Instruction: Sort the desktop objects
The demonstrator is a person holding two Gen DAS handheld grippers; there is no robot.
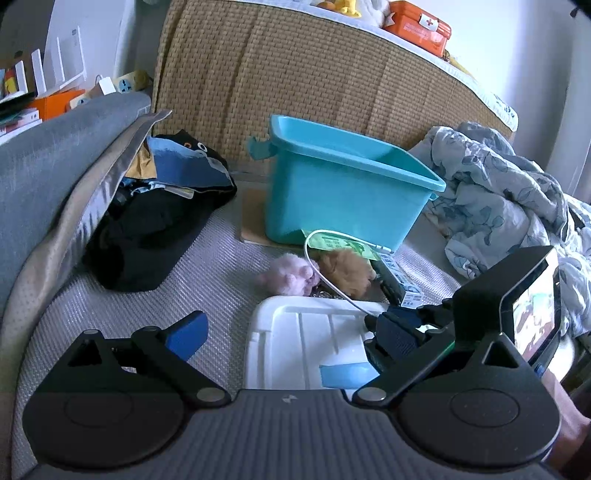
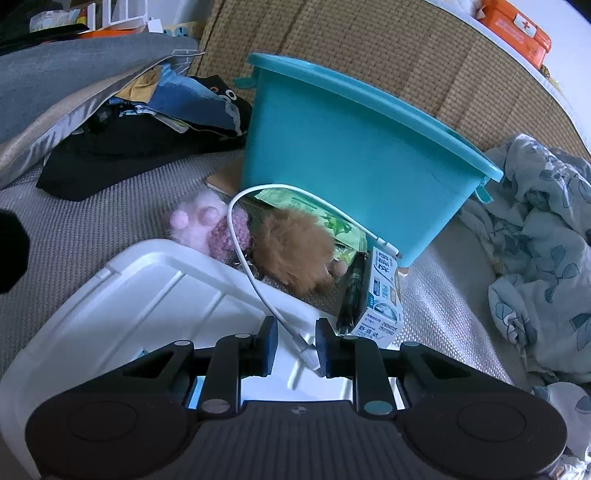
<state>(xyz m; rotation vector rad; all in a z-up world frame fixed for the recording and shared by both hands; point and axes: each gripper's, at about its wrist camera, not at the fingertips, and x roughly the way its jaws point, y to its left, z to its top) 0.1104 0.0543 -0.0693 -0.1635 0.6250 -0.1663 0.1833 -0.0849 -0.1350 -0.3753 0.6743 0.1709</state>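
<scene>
A white charging cable [image 2: 255, 273] arcs from beside the teal bin [image 2: 351, 155] down over a white box lid [image 2: 155, 295]. Its near plug end lies between the pads of my right gripper [image 2: 295, 349], whose jaws are partly open around it, not clamped. Behind the cable lie a pink plush toy [image 2: 207, 229], a brown plush toy [image 2: 295, 251], a green packet [image 2: 314, 214], a black pen [image 2: 351, 291] and a small carton [image 2: 382, 299]. My left gripper [image 1: 288, 336] is open wide and empty over the white lid [image 1: 295, 332]; the right gripper appears at its right, with the cable [image 1: 332, 284].
A teal bin [image 1: 343, 188] stands on a cardboard sheet before a woven headboard [image 1: 295, 74]. Dark clothes [image 1: 155, 221] and a grey cushion [image 1: 55, 177] lie on the left. A crumpled floral blanket [image 1: 498, 199] is on the right. An orange first-aid box [image 1: 417, 26] sits on the ledge.
</scene>
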